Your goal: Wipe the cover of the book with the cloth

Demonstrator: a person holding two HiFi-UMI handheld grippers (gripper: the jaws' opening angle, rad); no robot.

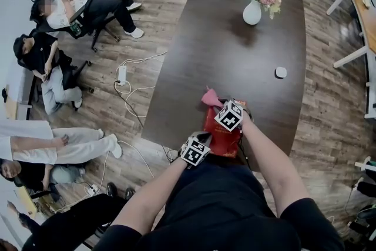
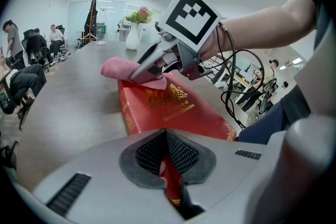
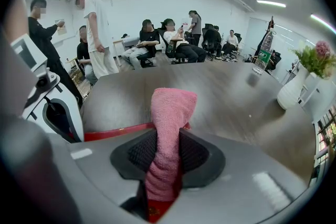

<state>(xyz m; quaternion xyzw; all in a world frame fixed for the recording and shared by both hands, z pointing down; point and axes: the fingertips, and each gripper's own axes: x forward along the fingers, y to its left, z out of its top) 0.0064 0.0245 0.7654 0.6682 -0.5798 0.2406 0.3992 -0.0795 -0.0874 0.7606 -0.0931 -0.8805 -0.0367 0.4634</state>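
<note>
Left gripper (image 2: 169,165): jaws pressed together on the near edge of the book (image 2: 173,110), with red cover showing in the slot between the pads. It served as the anchor. The book sat at the near edge of the dark table (image 1: 235,62), directly in front of the person. Whether its held end rested flat or was lifted slightly could not be determined. The long axis of the book ran away from the left gripper toward the far side of the table, with the spine on the left in the left gripper view and the gold title print facing up. Moving right along the cover, a bare stretch of red separated the anchoring jaws from the far end, where the right gripper (image 3: 167,160) worked. Its jaws were pinched on the pink cloth (image 3: 170,113), which stood bunched between the pads and folded over beyond the tips. In the left gripper view the cloth touched the far spine-side corner of the cover and overhung it toward the table. Judgement: the unwiped area lay between the two grippers along the long axis. The right gripper was the one placed to act, and the stroke would have to be drawn back toward the left gripper while that clamp resisted the drag.
</note>
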